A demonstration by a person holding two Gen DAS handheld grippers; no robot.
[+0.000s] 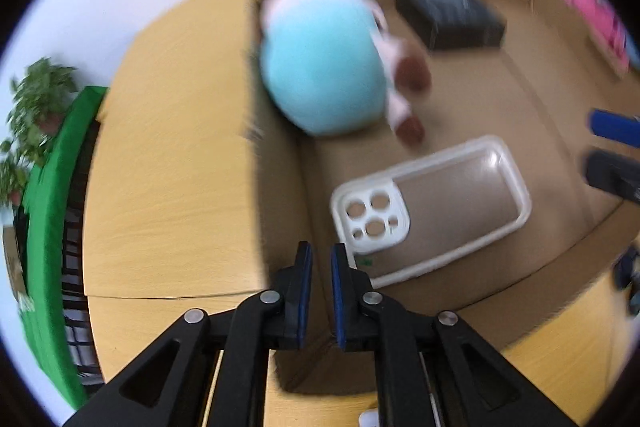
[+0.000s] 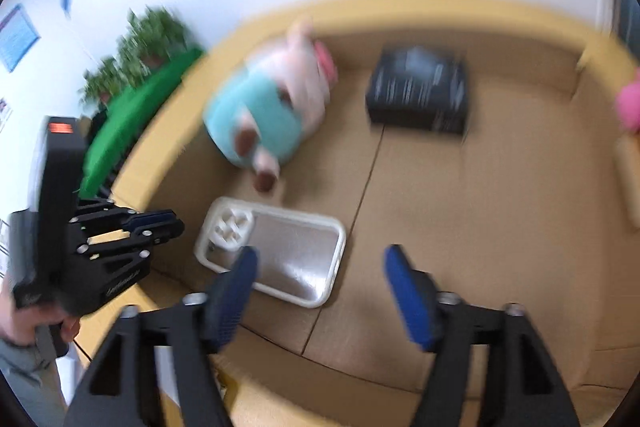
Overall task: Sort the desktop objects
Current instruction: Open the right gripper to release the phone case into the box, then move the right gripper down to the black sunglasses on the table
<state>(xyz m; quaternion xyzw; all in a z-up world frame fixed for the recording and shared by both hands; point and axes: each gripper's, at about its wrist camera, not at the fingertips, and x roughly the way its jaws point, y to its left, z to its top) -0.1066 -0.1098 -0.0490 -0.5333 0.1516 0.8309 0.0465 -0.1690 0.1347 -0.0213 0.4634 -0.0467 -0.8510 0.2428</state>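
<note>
Both views were blurred.

A shallow brown cardboard box sat on a yellow wood-grain desk. Three things lay on its floor.

- A clear phone case with a white rim and a white camera-cutout block lay flat near the box's near-left corner, cutouts toward the left wall. In the left wrist view the same case lay just ahead and right of the fingertips.
- A plush pig in a light blue dress with pink head and brown hooves lay on its side beyond the case, against the left wall; also seen from the left wrist.
- A small black rectangular carton with pale print sat toward the far wall, right of the plush and apart from it; again from the left.

Left claw: black frame, blue pads, jaws almost together with only a thin slit, nothing between them. It hung over the box's left wall. From the right wrist the same claw showed at the left edge, held in a person's hand.

Right claw: jaws wide apart, empty, above the near part of the box. Its left pad overlapped the case's near edge in view; contact could not be told.

Beyond the desk: a green cloth-covered surface, potted green plants, a white wall.
</note>
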